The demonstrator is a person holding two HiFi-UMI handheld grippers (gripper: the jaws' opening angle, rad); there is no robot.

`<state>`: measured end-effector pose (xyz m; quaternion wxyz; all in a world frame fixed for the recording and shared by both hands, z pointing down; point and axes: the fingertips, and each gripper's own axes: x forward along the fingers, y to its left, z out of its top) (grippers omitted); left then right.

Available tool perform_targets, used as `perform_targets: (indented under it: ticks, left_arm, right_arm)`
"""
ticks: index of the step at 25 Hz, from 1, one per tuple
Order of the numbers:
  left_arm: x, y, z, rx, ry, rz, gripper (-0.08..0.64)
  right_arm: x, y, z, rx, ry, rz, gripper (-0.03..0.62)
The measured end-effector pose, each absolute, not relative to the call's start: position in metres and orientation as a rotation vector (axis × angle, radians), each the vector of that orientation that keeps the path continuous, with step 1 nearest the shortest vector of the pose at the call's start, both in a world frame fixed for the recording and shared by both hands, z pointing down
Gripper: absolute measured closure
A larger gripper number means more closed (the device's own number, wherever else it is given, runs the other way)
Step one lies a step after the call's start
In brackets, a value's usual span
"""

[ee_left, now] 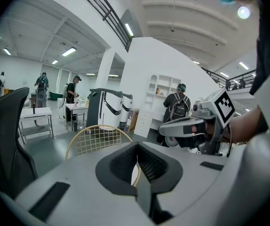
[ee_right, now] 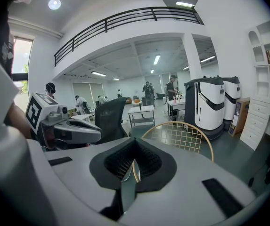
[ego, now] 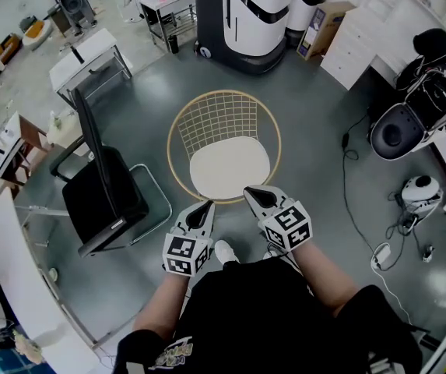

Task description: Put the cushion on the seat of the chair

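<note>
Standing on the glossy grey floor [ego: 308, 131], the wire chair [ego: 219, 119] is carrying the white cushion [ego: 229, 170]; the left gripper [ego: 206, 206] and right gripper [ego: 248, 192] are pressing fingers together, empty.

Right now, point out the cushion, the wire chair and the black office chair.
cushion [ego: 229, 170], head view, middle of its white top.
wire chair [ego: 219, 121], head view, mesh backrest.
black office chair [ego: 102, 197], head view, black upholstery.
</note>
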<state>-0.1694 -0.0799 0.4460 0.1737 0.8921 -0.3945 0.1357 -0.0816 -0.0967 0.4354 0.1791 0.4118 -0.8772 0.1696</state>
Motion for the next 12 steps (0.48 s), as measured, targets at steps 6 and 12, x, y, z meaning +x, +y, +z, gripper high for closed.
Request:
perform_targets:
  ticks: [6, 12]
  left_arm:
    - [-0.143, -0.054, 0.444, 2.515, -1.146, 0.375, 0.541]
    - [-0.113, -0.016, 0.437, 2.486, -1.211, 0.357, 0.541]
  right_arm:
    - [-0.06, -0.069, 0.434, 1.126, -2.495, 0.471, 0.58]
    - [-0.031, -0.033, 0.428, 1.069, -2.529, 0.456, 0.58]
